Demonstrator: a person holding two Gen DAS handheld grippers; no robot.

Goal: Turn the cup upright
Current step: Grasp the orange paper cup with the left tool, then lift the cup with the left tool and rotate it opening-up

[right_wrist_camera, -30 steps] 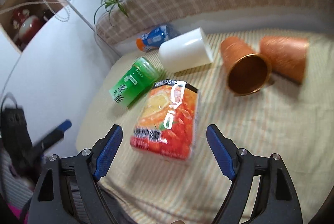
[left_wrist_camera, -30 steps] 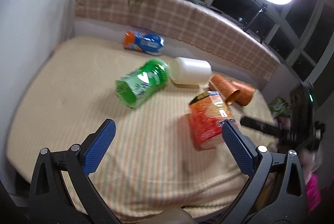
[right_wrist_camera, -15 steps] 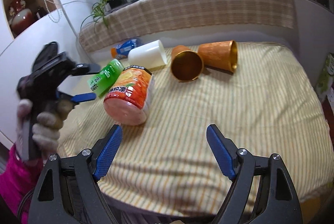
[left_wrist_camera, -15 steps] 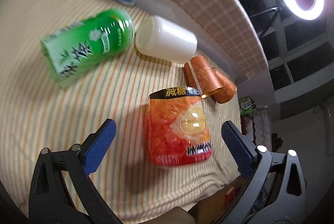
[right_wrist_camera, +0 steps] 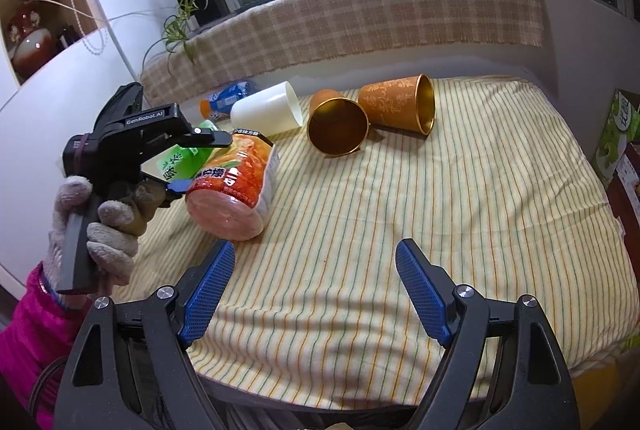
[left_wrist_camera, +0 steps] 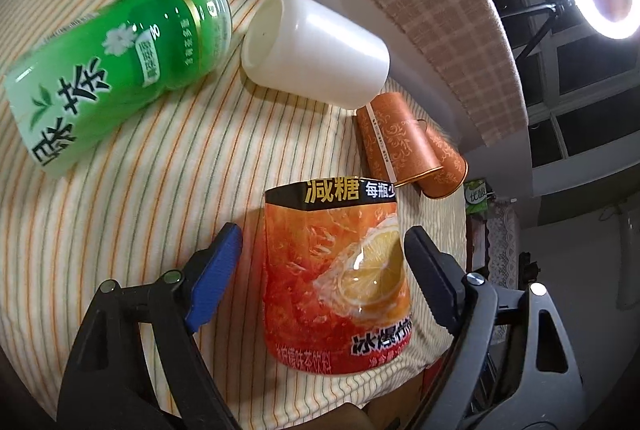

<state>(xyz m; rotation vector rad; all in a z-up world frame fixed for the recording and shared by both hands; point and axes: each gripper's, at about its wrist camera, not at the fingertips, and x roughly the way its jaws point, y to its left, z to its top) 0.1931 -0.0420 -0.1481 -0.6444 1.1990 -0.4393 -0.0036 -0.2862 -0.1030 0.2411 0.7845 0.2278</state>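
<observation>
Two blue-padded jaws of the left gripper (left_wrist_camera: pixel 320 254) stand open astride the orange-labelled cup (left_wrist_camera: pixel 336 282), which lies on its side on the striped bed (right_wrist_camera: pixel 480 209), long axis running straight ahead, while the right gripper (right_wrist_camera: pixel 316 282) hangs open and empty, well apart.

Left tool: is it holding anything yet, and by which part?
Nothing held. The left tool is open, its fingers either side of the lying orange cup at mid-body, gaps visible. The right tool is open and empty.

We see black claw (right_wrist_camera: pixel 310 288) frames with blue ribbed pads (right_wrist_camera: pixel 208 290), silver screws, a grey knit glove (right_wrist_camera: pixel 100 226) and pink sleeve (right_wrist_camera: pixel 28 326).
</observation>
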